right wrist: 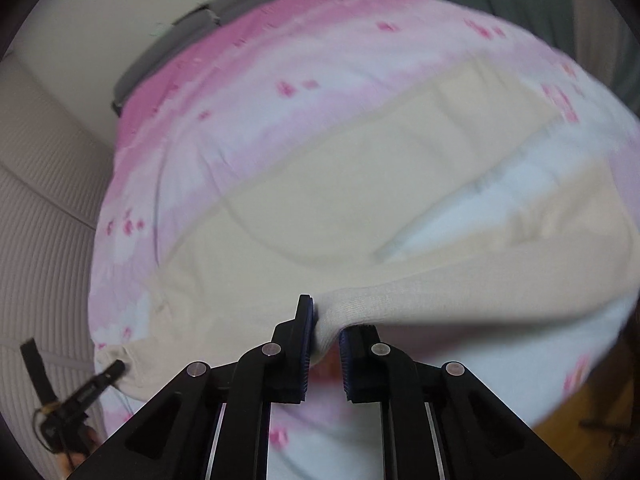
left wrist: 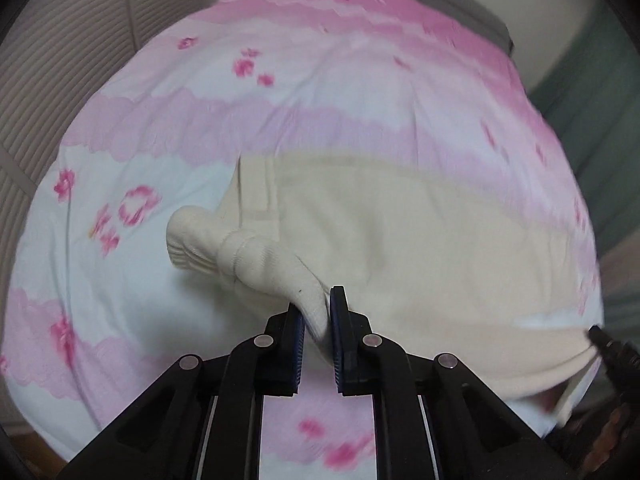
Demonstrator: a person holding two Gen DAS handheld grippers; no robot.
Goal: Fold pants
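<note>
Two views, both motion-blurred. Bed sheet (left wrist: 320, 92): smooth cotton-like fabric, pink and white scalloped bands with red flower prints, filling the field ahead of both tools. Cream pants (left wrist: 420, 232): soft matte knit, spread flat on the sheet ahead of and to the right of the left hand-held gripper (left wrist: 318, 312); two legs run away from the right hand-held gripper (right wrist: 326, 326), sheet showing between them. Ribbed cuff (left wrist: 192, 240), rounded and bunched, sits ahead-left of the left tool. Left hand-held gripper pinches a cream fold rising from that cuff. Right hand-held gripper pinches a ribbed cream edge, pulled taut rightward.
</note>
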